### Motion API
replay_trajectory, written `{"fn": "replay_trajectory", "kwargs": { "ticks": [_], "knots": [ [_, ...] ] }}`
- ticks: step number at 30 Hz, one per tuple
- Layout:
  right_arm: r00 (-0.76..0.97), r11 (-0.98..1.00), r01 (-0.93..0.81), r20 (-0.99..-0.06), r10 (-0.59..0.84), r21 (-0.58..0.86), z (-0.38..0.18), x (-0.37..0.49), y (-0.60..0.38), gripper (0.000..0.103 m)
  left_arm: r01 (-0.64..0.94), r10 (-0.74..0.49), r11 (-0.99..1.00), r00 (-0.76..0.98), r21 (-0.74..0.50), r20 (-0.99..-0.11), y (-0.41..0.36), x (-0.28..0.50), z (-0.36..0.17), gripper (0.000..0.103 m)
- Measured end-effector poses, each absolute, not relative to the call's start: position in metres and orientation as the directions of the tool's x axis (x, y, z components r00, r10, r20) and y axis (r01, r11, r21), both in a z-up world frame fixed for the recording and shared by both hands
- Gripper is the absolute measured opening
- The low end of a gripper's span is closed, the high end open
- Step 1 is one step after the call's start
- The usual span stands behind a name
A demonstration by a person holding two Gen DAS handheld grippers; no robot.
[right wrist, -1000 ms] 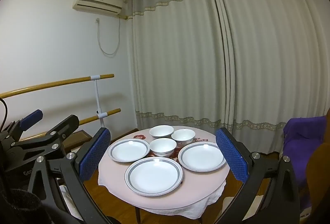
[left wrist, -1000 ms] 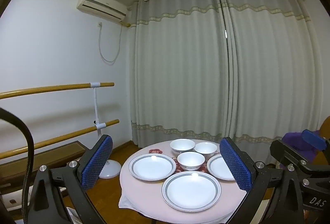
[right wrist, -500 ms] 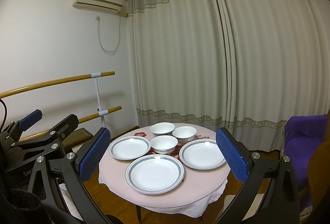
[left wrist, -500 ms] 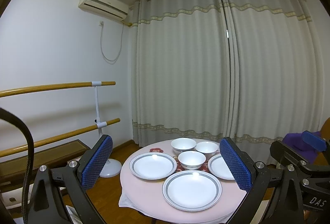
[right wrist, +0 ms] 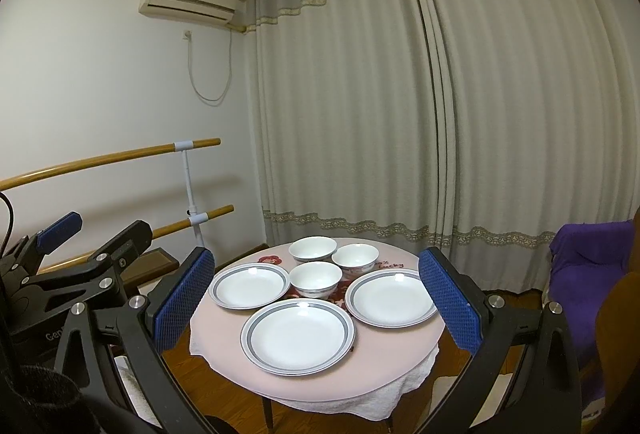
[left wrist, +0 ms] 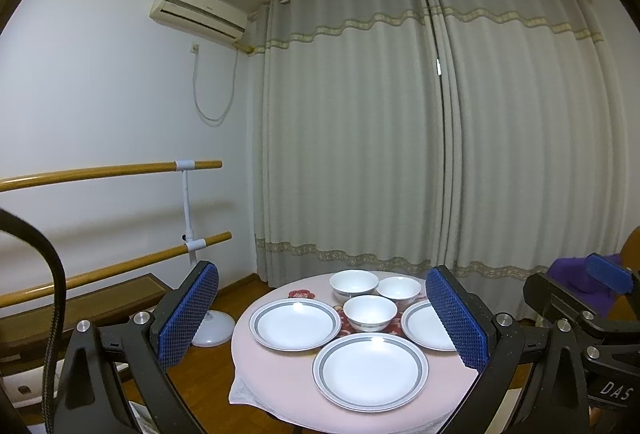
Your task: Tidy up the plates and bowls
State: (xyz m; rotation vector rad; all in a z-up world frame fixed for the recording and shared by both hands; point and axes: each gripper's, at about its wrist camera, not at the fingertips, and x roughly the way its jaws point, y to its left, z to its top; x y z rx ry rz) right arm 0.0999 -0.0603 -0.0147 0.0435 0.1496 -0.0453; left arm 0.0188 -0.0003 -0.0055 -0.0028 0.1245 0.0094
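While both grippers hang short of the round table (right wrist: 404,344), nothing has been picked up: the left gripper (left wrist: 322,318) has its blue pads spread wide with only air between them, and the right gripper (right wrist: 316,308) is equally wide open and empty. Nearest to both is the front plate (right wrist: 298,335), which lies flat at the table's near edge, dead ahead of the right gripper and just below the gap between its pads; in the left wrist view that same plate (left wrist: 371,372) sits slightly right of centre. Being round, it has no long axis, so what probably matters is that its near rim faces the jaws edge-on. Behind it, the left plate (left wrist: 295,323) lies ahead of the left gripper's gap, and the right plate (right wrist: 391,297) lies toward the right gripper's right pad, so each hand appears to have a plate on its own side. Further back, three bowls stand upright in a tight cluster at the table's middle and far side: the front bowl (right wrist: 315,278) between the two side plates, the back left bowl (right wrist: 313,248) and the back right bowl (right wrist: 355,258) behind it. Beyond the table hang the closed curtains (right wrist: 400,94).
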Motion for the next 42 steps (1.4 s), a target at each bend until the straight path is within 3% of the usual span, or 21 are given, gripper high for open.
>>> {"fn": "replay_trajectory", "kwargs": {
  "ticks": [20,29,42],
  "knots": [
    [0.989,0.998,0.064,-0.135,-0.06,0.025,0.031,0.11,-0.073,0.103,-0.004,0.006,1.0,0.992,0.015,-0.128,-0.007,0.039,0.037,0.102],
    [0.983,0.997,0.064,-0.176,-0.054,0.052,0.036,0.127,-0.083,0.103,0.006,-0.001,1.0,0.986,0.029,-0.168,-0.016,0.064,0.049,0.102],
    [0.979,0.995,0.069,-0.197,-0.055,0.066,0.043,0.139,-0.086,0.103,0.004,0.0,1.0,0.987,0.03,-0.159,-0.016,0.079,0.056,0.102]
  ]
}}
